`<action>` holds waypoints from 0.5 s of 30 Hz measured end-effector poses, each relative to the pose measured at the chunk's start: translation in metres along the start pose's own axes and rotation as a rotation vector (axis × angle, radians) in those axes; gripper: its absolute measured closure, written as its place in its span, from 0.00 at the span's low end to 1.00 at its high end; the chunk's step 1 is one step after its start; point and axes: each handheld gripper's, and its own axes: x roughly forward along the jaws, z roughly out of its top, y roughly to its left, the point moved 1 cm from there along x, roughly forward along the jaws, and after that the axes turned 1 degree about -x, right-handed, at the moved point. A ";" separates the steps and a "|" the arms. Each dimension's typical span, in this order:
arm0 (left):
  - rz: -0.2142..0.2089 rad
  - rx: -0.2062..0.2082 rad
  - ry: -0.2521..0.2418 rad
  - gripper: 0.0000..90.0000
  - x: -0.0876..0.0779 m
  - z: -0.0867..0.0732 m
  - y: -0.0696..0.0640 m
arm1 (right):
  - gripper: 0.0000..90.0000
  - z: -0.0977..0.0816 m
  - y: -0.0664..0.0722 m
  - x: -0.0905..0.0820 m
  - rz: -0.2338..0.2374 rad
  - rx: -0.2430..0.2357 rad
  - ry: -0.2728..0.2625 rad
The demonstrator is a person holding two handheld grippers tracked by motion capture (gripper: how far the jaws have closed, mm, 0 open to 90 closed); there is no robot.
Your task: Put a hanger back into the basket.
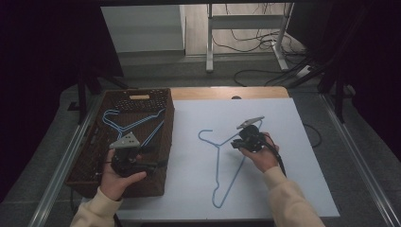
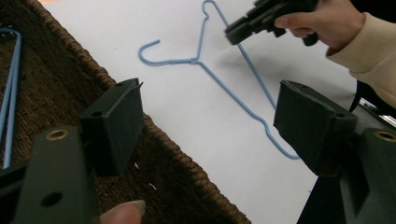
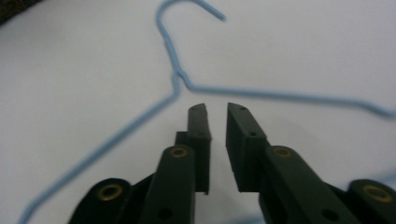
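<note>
Light-blue wire hanger [image 1: 222,161] lies flat on the white sheet covering the tabletop [image 1: 293,189], just right of the dark woven wicker basket [image 1: 165,142], with its hook toward the far side and its triangle running back toward the person. Two more blue wire hangers [image 1: 135,124] lie inside the basket.

The right gripper [image 1: 235,143] hangs just above this hanger, near where the hook's neck meets the shoulders. Its jaws are parted by a narrow gap and hold nothing; the wire sits on the sheet just ahead of their tips. By my reading, the hanger has been set down and let go, so the placing step is closing out.

The left gripper [image 1: 158,164] rests over the basket's near right edge, jaws spread wide and empty, facing the tabletop.

Next likely comes another hanger from the basket. That would call for lowering onto a thin wire lying flat among others and pinching one alone, without snagging its neighbour.
</note>
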 end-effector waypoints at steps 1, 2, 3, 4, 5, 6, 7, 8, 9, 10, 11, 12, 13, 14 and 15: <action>-0.001 -0.001 0.000 0.27 0.000 0.000 0.000 | 0.82 0.006 0.002 0.004 0.003 -0.014 0.001; -0.001 -0.001 0.000 0.27 0.000 0.000 0.000 | 0.78 0.012 0.004 0.009 0.008 -0.022 0.007; -0.001 0.000 0.000 0.27 -0.001 0.000 0.000 | 0.74 0.017 0.005 0.014 0.016 -0.032 0.012; -0.002 -0.001 -0.001 0.27 -0.001 0.000 0.001 | 0.69 0.023 0.006 0.019 0.022 -0.038 0.021; -0.002 -0.001 -0.001 0.27 -0.001 -0.001 0.001 | 0.66 0.027 0.008 0.024 0.028 -0.047 0.033; -0.003 -0.001 -0.001 0.27 -0.001 -0.001 0.001 | 0.63 0.031 0.009 0.029 0.032 -0.058 0.044; -0.003 -0.001 0.000 0.27 -0.001 -0.001 0.001 | 0.62 0.035 0.011 0.034 0.034 -0.065 0.056; -0.004 -0.001 0.000 0.27 -0.001 -0.001 0.001 | 0.62 0.039 0.012 0.039 0.039 -0.072 0.066; -0.004 -0.001 0.000 0.27 -0.001 -0.001 0.001 | 0.62 0.042 0.013 0.043 0.042 -0.083 0.079; -0.004 -0.001 0.000 0.27 -0.001 -0.001 0.001 | 0.63 0.045 0.015 0.048 0.041 -0.092 0.091; -0.004 -0.001 -0.001 0.27 -0.001 -0.001 0.001 | 0.64 0.047 0.016 0.051 0.042 -0.096 0.100; -0.004 -0.001 0.000 0.27 -0.001 -0.001 0.001 | 0.65 0.049 0.017 0.055 0.048 -0.101 0.109; -0.004 0.000 -0.001 0.27 -0.001 -0.001 0.001 | 0.66 0.052 0.018 0.058 0.051 -0.106 0.119; -0.004 0.000 -0.001 0.27 -0.001 -0.001 0.001 | 0.68 0.053 0.019 0.061 0.054 -0.114 0.128; -0.004 0.000 0.000 0.27 -0.001 -0.001 0.001 | 0.69 0.055 0.021 0.063 0.058 -0.120 0.139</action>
